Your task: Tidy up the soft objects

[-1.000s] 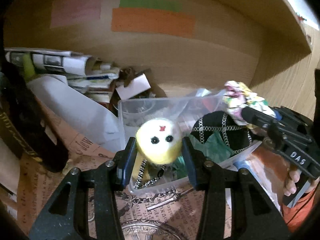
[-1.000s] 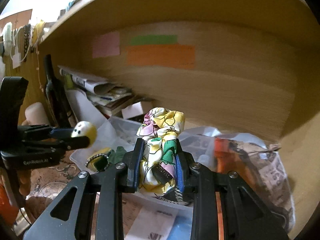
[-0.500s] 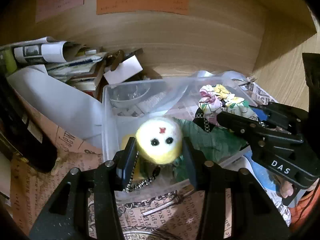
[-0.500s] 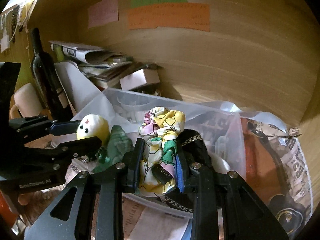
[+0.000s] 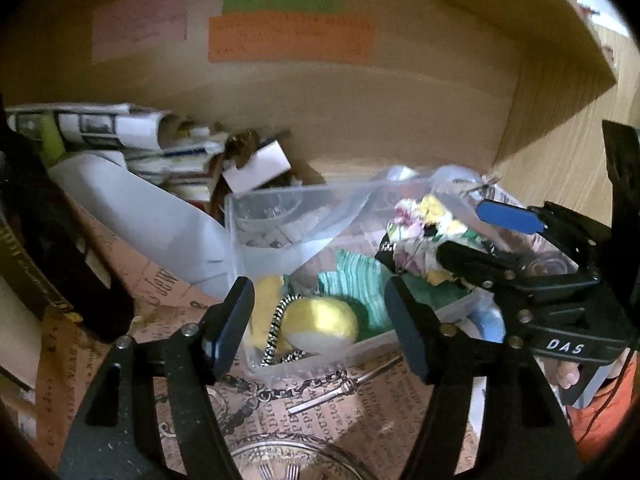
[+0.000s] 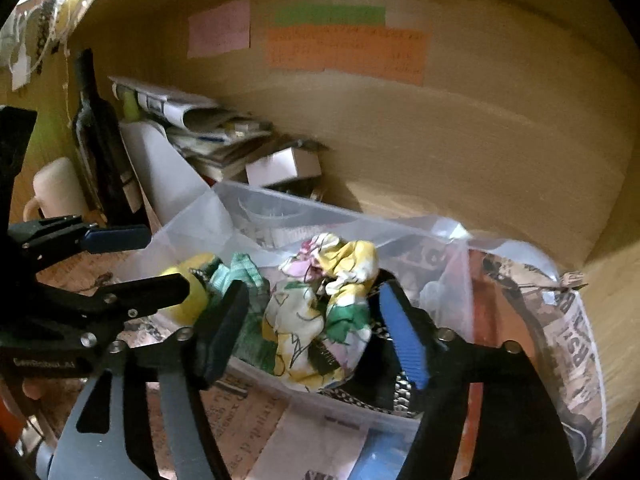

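Observation:
A clear plastic bin (image 5: 240,240) (image 6: 192,224) sits on the shelf. My left gripper (image 5: 320,320) is open just above its near edge; the yellow plush ball (image 5: 320,322) (image 6: 188,292) lies in the bin between the open jaws, beside a green cloth (image 5: 356,284) (image 6: 236,272). My right gripper (image 6: 314,328) is open over the bin; the floral scrunchie (image 6: 324,312) (image 5: 416,232) rests loose between its jaws on dark chain-trimmed fabric (image 6: 384,384). The right gripper also shows in the left wrist view (image 5: 472,236).
A dark bottle (image 6: 100,140) (image 5: 48,248) and a mug (image 6: 56,188) stand at the left. Stacked newspapers (image 5: 120,132) (image 6: 200,120) and a small white box (image 6: 280,166) lie behind the bin. A plastic bag of newspaper (image 6: 540,300) lies at the right. Wooden back wall (image 6: 440,140) carries sticky notes.
Both grippers opened. The yellow plush ball dropped from the left jaws into the bin, and the floral scrunchie was released from the right jaws onto the bin's contents.

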The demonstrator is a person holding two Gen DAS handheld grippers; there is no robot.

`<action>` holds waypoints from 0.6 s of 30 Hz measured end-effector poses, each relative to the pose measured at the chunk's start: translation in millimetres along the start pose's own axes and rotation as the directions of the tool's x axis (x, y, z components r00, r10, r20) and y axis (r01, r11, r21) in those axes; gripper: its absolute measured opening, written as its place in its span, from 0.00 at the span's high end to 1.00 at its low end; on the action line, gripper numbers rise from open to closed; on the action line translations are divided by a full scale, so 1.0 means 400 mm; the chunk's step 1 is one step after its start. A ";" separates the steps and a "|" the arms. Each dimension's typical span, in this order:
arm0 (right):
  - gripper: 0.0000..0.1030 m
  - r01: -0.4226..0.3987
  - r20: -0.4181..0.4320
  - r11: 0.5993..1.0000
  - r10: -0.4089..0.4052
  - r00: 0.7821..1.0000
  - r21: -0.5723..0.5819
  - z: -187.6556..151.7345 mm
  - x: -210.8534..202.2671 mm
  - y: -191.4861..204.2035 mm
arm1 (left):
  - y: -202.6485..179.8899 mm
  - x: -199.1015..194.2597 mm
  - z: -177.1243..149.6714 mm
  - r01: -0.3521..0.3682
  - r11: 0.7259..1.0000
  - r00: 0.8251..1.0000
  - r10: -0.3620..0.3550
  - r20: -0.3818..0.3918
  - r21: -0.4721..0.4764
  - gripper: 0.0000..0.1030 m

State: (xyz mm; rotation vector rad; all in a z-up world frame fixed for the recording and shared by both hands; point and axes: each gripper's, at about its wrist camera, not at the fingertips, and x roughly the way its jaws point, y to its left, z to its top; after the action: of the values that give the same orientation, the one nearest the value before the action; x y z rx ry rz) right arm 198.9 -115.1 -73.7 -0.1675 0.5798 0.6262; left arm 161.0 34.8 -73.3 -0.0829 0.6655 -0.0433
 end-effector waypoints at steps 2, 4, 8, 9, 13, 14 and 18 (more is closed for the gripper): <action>0.34 0.005 0.025 1.000 -0.005 1.000 0.002 0.007 -0.029 -0.003 | 0.000 -0.031 0.004 -0.001 1.000 0.999 0.001 0.033 -0.002 0.35; 0.34 0.025 0.082 1.000 -0.025 0.996 -0.005 0.013 -0.064 -0.001 | -0.004 -0.064 0.010 0.002 1.000 0.998 -0.002 0.067 0.003 0.34; 0.29 0.045 0.168 0.999 -0.043 0.985 -0.010 0.018 -0.145 0.007 | -0.014 -0.138 0.019 -0.004 1.000 0.988 0.002 0.153 0.010 0.30; 0.28 0.047 0.186 0.999 -0.045 0.982 -0.008 0.019 -0.164 0.009 | -0.015 -0.155 0.020 -0.002 1.000 0.985 0.001 0.173 0.008 0.29; 0.27 0.040 0.248 0.999 -0.042 0.968 0.010 0.016 -0.246 0.015 | -0.032 -0.236 0.016 -0.018 1.000 0.963 0.012 0.268 0.020 0.23; 0.25 0.038 0.262 0.999 -0.040 0.964 0.014 0.015 -0.260 0.015 | -0.038 -0.252 0.013 -0.026 0.999 0.958 0.016 0.288 0.028 0.19; 0.19 0.031 0.322 0.999 -0.038 0.946 0.028 0.004 -0.320 0.017 | -0.058 -0.315 0.001 -0.047 0.998 0.932 0.029 0.360 0.040 0.11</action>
State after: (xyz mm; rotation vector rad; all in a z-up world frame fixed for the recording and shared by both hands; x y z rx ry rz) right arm 111.2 -173.7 -0.9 -0.0511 0.2668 0.5976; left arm 61.8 20.3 6.6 -0.0303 0.2981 -0.0059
